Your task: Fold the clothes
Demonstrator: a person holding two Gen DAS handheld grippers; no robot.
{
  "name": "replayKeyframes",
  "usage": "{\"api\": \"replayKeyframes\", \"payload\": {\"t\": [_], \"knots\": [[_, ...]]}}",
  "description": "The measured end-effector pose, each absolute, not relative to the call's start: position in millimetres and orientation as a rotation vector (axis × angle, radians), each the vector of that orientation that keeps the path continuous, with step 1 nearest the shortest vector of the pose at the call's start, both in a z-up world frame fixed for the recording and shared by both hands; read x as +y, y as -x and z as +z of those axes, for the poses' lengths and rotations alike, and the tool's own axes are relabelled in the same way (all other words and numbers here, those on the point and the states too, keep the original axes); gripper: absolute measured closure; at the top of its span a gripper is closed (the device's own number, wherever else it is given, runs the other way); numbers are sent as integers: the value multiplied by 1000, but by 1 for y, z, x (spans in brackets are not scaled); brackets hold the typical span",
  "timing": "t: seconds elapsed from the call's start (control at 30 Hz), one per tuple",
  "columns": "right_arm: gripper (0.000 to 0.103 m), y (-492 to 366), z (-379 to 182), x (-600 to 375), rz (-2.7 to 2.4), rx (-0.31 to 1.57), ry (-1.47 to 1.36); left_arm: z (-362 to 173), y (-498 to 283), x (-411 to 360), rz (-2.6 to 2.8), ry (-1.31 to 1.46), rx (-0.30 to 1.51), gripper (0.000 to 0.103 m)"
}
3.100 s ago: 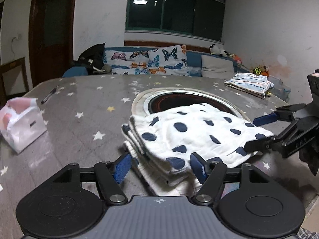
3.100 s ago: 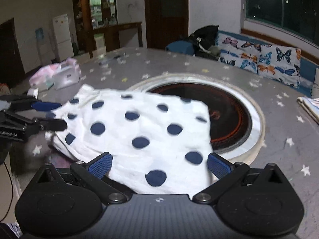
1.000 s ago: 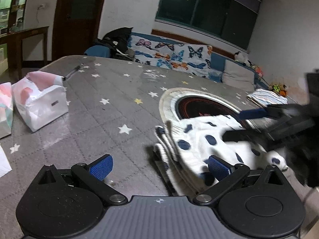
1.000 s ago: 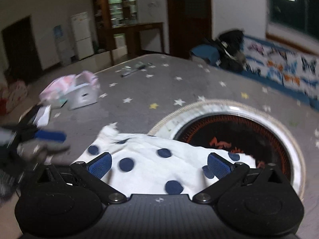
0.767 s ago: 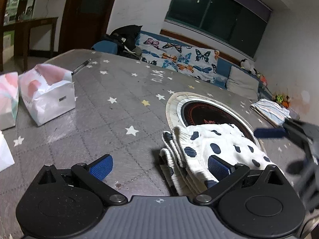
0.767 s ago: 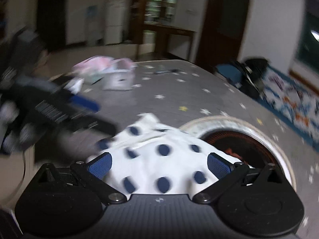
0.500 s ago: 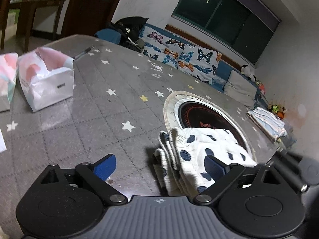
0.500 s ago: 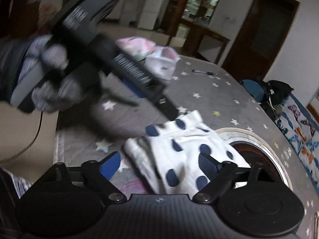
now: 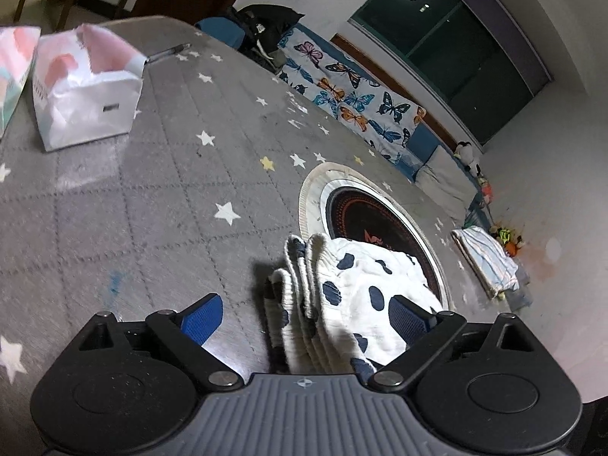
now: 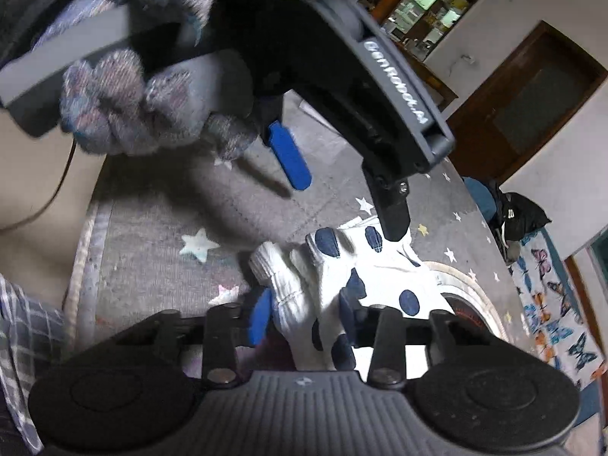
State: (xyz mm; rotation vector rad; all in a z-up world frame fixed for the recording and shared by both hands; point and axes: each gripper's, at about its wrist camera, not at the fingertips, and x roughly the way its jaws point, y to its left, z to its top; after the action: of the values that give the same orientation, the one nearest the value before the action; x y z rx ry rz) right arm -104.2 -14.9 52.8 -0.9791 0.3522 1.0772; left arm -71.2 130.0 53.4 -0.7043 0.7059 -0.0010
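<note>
Two wrist views show one dotted garment (image 9: 353,296), white with navy spots, lying folded in several stacked layers on the grey star-patterned worktop (image 9: 159,205), its far edge overlapping the round dark hob (image 9: 380,228) set into that worktop.

Left wrist view: the left claw (image 9: 304,317) stands wide apart, holding nothing, one blue pad on bare worktop beside the garment's layered edge and the other over the cloth. A white bag (image 9: 87,91) sits well away from the garment, and a striped folded cloth (image 9: 484,262) lies beyond the hob.

Right wrist view: the right claw (image 10: 304,321) is clamped on the garment's layered corner. A gloved hand (image 10: 125,87) holds the left claw above it.

Judging from this, a neat result needs every layer pinched together and edges kept aligned.

Pale lettering on the left claw's body is too blurred to read.
</note>
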Motion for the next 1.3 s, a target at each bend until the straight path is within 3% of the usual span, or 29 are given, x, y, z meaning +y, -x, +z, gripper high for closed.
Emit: {"api": "replayKeyframes", "payload": {"t": [0.2,0.67,0.73,0.83,0.9,1.0,1.1,1.3], "knots": [[76,101,66,-24,1068,335,875,43,72,137,-6,898,711,3],[79,103,84,-49,1058,325,757,23,67,126,-19,1200,731,4],[79,103,86,-52,1064,328,748,22,65,126,-25,1216,724,9],[79,104,85,-54,1079,336,740,18,62,126,-32,1220,724,27],[79,104,85,-56,1085,343,735,12,60,127,-26,1224,738,45],[78,101,84,-58,1104,374,717,10,60,128,-26,1212,742,62],[73,91,87,-64,1121,415,672,8,60,130,-27,1198,744,70],[64,58,102,-88,1094,513,494,6,60,132,-27,1165,747,70]]}}
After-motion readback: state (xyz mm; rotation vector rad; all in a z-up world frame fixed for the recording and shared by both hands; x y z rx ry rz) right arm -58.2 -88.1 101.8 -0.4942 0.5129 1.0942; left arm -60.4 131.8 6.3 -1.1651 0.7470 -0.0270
